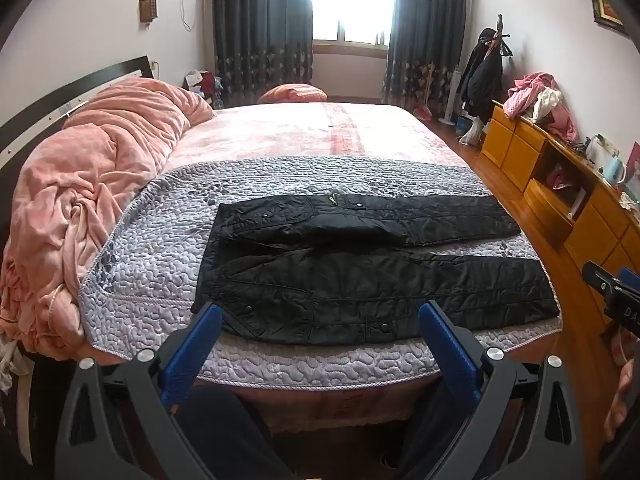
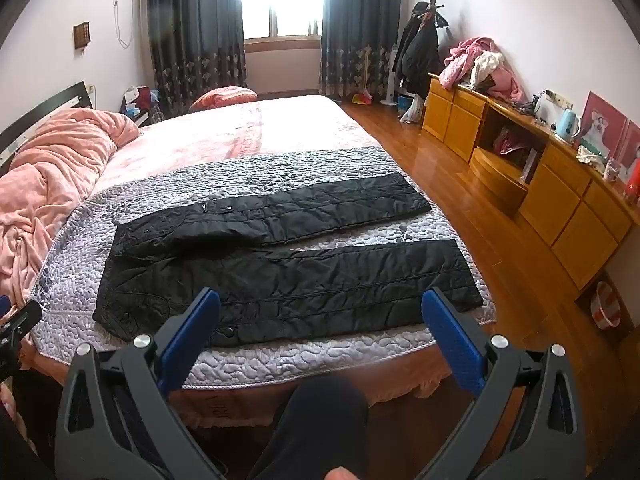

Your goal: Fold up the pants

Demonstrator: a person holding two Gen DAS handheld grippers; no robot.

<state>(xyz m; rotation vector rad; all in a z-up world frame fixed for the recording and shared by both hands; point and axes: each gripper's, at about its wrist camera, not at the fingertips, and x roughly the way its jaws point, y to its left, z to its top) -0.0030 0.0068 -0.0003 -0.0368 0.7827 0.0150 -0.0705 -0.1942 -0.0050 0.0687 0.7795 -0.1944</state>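
Note:
Black quilted pants lie spread flat across the foot of the bed, waist to the left, both legs running right. They rest on a grey quilted cover. My left gripper hovers open in front of the bed edge, over the waist end of the near leg, nothing between its blue pads. My right gripper is also open and empty, held before the near leg's middle. Each gripper's body shows at the edge of the other's view. Neither touches the pants.
A heaped pink blanket fills the bed's left side by the headboard. A wooden dresser with clothes on top lines the right wall, wood floor between. The person's dark-clad leg stands below the bed edge.

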